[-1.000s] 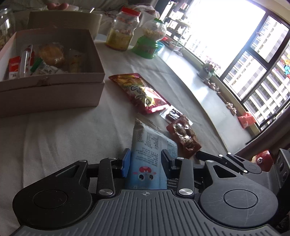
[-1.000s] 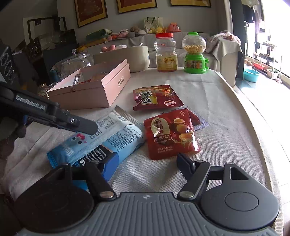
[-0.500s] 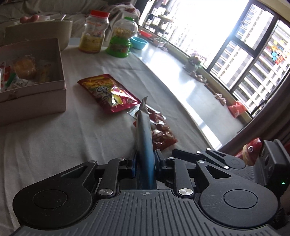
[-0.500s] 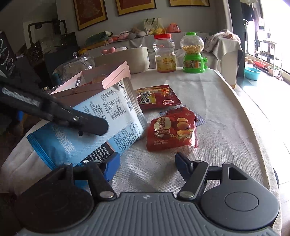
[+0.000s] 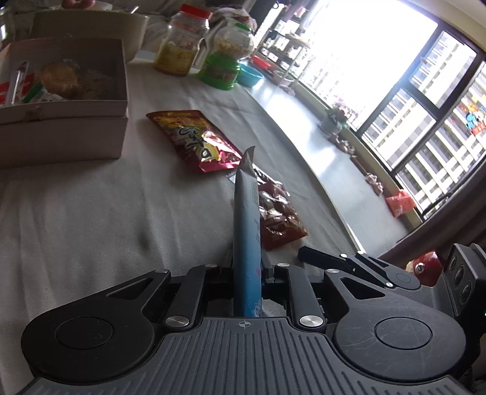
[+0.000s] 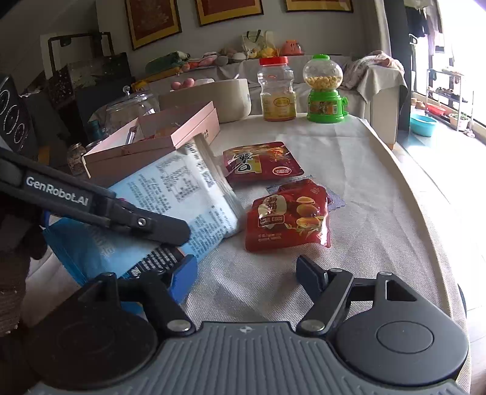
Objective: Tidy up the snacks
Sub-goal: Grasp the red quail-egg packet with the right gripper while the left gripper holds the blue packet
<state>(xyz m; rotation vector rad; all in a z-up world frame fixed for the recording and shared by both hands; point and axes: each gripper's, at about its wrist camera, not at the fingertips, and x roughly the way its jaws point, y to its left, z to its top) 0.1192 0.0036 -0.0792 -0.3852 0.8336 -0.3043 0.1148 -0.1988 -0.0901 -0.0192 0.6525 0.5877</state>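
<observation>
Pinching the blue snack bag [image 5: 246,243] edge-on above the table [image 5: 91,218], left gripper [image 5: 247,273] risks slippage near pink box [image 5: 63,130]; right gripper [image 6: 243,273] is opening, nothing between its jaws.

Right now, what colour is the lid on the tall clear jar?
Red; the jar's lid shows best in the right wrist view.

Bright window [image 5: 379,60], framed pics [image 6: 229,10]
</observation>
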